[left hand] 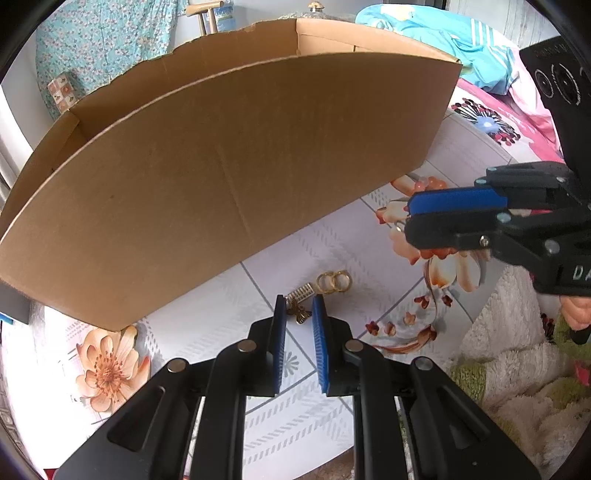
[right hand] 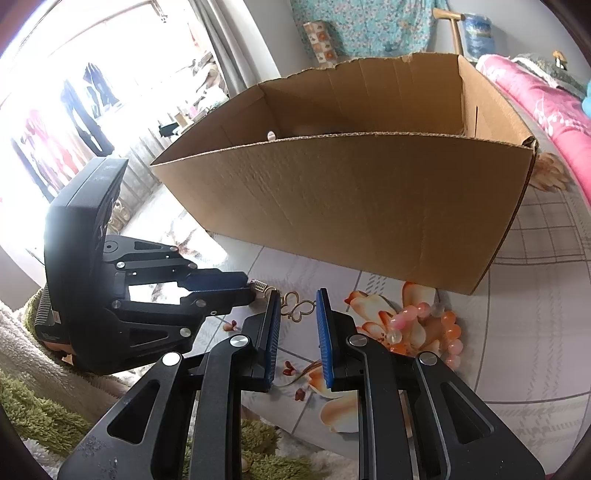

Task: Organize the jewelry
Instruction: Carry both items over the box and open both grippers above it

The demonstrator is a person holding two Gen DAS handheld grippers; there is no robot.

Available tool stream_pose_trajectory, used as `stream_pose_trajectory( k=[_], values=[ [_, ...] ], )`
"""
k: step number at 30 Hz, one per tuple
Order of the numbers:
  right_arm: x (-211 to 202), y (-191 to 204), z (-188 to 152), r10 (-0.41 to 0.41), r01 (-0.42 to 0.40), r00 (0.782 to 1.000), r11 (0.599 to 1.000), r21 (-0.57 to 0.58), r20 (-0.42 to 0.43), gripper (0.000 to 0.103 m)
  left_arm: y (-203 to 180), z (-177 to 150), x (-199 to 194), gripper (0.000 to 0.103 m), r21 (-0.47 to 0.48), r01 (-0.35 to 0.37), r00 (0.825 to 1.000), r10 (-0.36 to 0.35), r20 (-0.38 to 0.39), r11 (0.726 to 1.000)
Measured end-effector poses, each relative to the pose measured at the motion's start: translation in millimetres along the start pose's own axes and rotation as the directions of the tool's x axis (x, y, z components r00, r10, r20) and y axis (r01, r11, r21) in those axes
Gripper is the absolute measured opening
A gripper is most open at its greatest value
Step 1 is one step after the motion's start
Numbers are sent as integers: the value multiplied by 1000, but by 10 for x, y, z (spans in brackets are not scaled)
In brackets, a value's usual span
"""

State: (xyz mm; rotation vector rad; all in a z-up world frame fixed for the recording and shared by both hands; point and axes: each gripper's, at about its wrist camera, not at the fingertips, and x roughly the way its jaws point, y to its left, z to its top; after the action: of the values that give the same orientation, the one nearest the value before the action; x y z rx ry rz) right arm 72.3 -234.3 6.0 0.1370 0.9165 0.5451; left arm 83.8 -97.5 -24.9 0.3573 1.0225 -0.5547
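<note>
Cardboard box [left hand: 229,177] behind gold jewelry [left hand: 314,295]; beads [right hand: 424,325] apparently nearby.

floral tablecloth [left hand: 325,236], shaggy white-and-green towel [left hand: 517,373], pink bedding [right hand: 546,107], teal floral cloth [right hand: 354,29] behind

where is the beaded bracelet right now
In the right wrist view the beaded bracelet lies on the flowered tablecloth, just right of the right gripper and in front of the cardboard box.
</note>
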Motion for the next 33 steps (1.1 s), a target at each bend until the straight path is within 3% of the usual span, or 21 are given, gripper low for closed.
stream_pose_trajectory(
  k=[6, 9, 13, 18, 21, 23, 28, 33],
  values=[
    [-48, 38, -14, -4, 4, 1000, 1000, -6, 10, 17, 10, -21, -169, 13, 4, 4, 999, -5, 48, 1000],
    [-151, 98, 18, 9, -8, 999, 1000, -14, 32, 17, 38, -8, -347, 14, -7, 42, 996, -41, 81, 999],
    [-369, 204, 157, 55, -52, 994, 998, -29, 92, 17, 103, 122, -752, 14, -6, 113, 979, -110, 174, 994],
    [-632, 304, 522, 85, -70, 980, 994, -87, 180, 17, 256, 420, -1059, 14, 11, 131, 953, -129, 275, 991],
    [-614, 284, 777, 57, -37, 981, 993, -110, 187, 17, 398, 650, -961, 14, 4, 123, 955, -120, 271, 992],
    [-496, 248, 932, 24, -7, 988, 994, -111, 155, 17, 529, 829, -763, 14, -30, 153, 963, -142, 229, 988],
    [-66, 62, 1205, -16, 17, 1000, 997, -72, 19, 17, 810, 1086, -300, 14, -127, 191, 977, -177, 119, 973],
    [195, -126, 1344, -15, 14, 998, 1000, -12, -62, 20, 955, 1181, -40, 14, -222, 224, 975, -217, 56, 949]
  ],
)
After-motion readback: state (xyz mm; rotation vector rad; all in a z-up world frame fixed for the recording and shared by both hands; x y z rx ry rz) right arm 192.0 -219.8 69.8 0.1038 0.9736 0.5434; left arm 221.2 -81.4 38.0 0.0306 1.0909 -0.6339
